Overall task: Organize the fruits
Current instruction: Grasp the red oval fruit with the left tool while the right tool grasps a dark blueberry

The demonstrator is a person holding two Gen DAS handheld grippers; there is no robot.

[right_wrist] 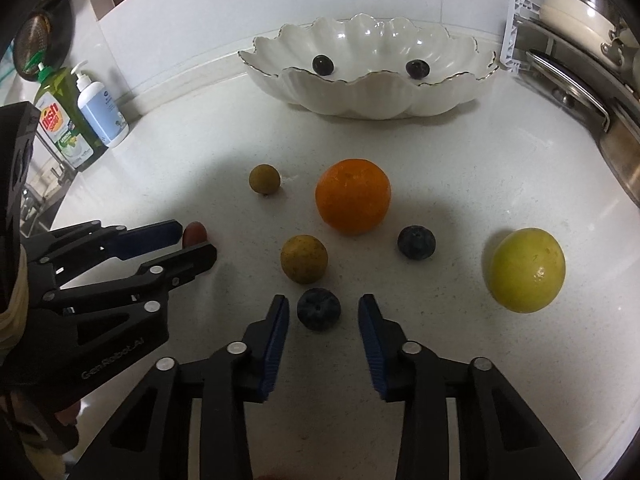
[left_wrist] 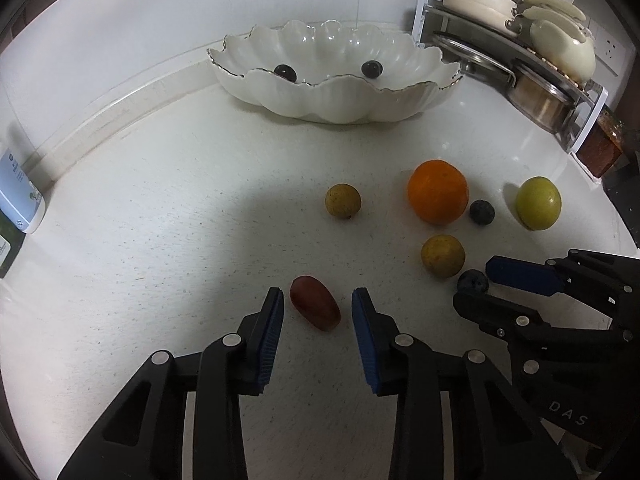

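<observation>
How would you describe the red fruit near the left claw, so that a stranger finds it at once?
Start from the white scalloped bowl at the back of the counter and come forward past the orange. The red grape lies alone on the counter between the open fingers of the left claw. It is the only red and the only oval fruit; the others are round and orange, yellow-green, brownish or dark blue.
</observation>
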